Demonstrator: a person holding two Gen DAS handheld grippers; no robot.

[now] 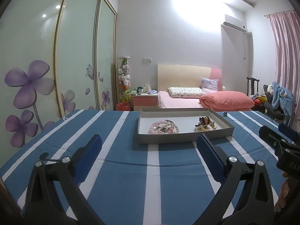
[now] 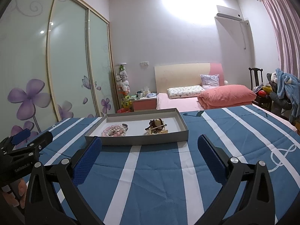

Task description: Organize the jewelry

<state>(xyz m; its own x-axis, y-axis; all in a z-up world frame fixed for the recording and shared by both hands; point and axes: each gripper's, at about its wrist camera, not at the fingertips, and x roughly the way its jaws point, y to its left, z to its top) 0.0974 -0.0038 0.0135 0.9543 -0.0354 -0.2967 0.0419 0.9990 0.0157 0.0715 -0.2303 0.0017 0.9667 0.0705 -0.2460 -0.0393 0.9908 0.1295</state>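
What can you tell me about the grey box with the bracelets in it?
The grey box is a shallow, open rectangular tray with low walls and a white floor; it looks like cardboard. It lies flat on the blue and white striped cloth, ahead of both open grippers, and neither one touches it. Inside, towards its left, rests a heap of pink and pearl bead bracelets. Towards its right lies a second pile of dark and cream pieces. The two heaps sit apart.

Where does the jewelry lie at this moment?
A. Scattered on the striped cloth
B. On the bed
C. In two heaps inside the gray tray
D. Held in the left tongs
C: the pink beads and the dark heap both sit inside the gray tray, with both tongs open and empty.
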